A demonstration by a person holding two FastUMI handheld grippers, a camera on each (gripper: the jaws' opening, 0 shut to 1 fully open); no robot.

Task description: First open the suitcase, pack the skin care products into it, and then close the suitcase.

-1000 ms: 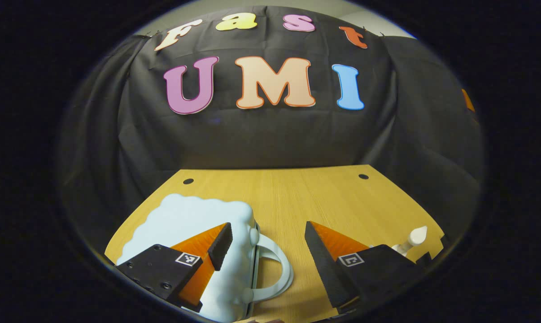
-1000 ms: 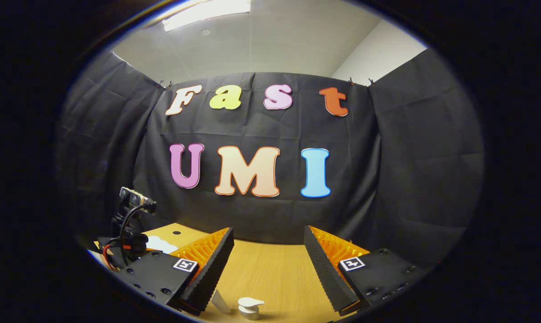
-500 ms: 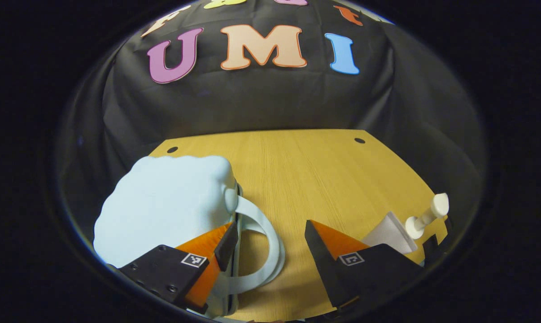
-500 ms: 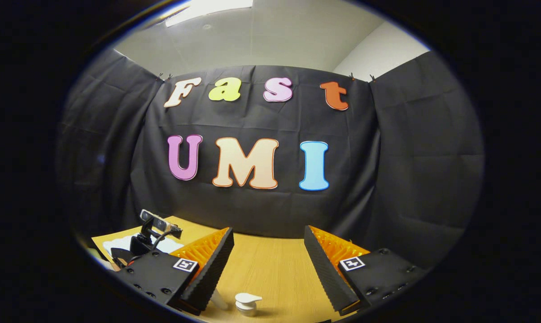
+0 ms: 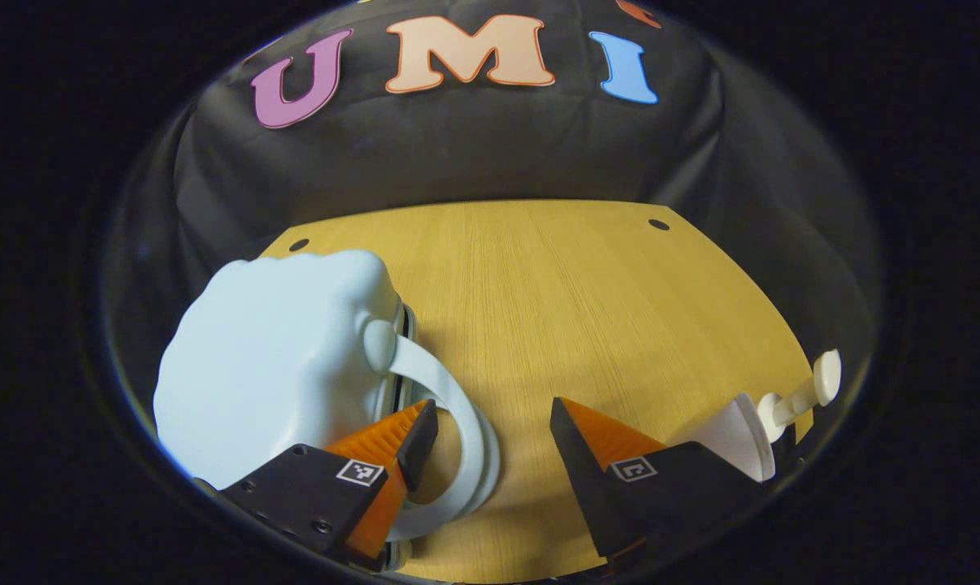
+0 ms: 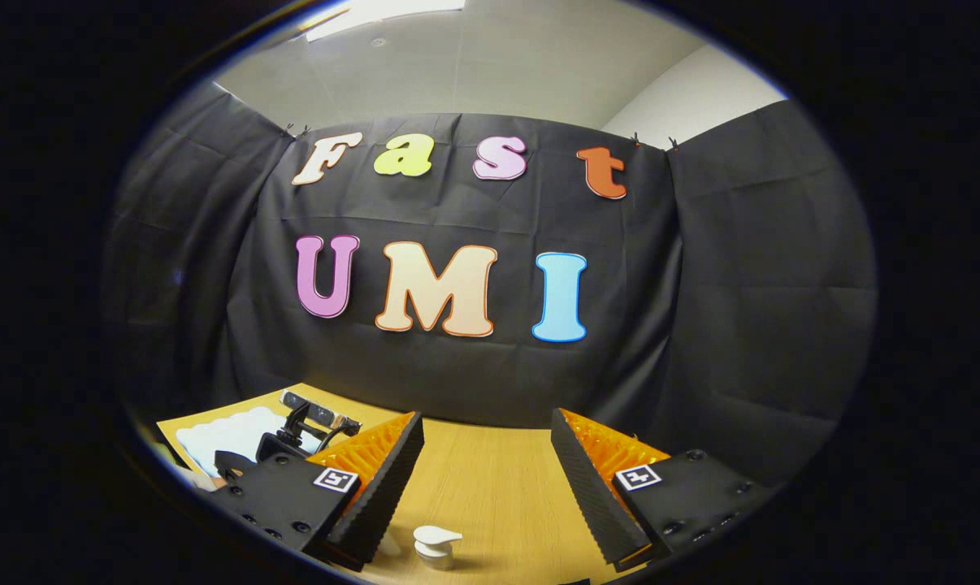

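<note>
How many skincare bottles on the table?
2: a pump bottle lying at the table's right edge beside a tube-like container. More may be hidden behind the jaws.

Wooden table (image 5: 571, 292): pale blue suitcase (image 5: 271, 366) lying at nine o'clock, white pump bottle (image 5: 770, 410) at four o'clock.

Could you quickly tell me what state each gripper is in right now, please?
Left gripper: open, holding nothing, one finger inside the loop of the suitcase handle.
Right gripper: open, holding nothing, above the pump bottle.
</note>
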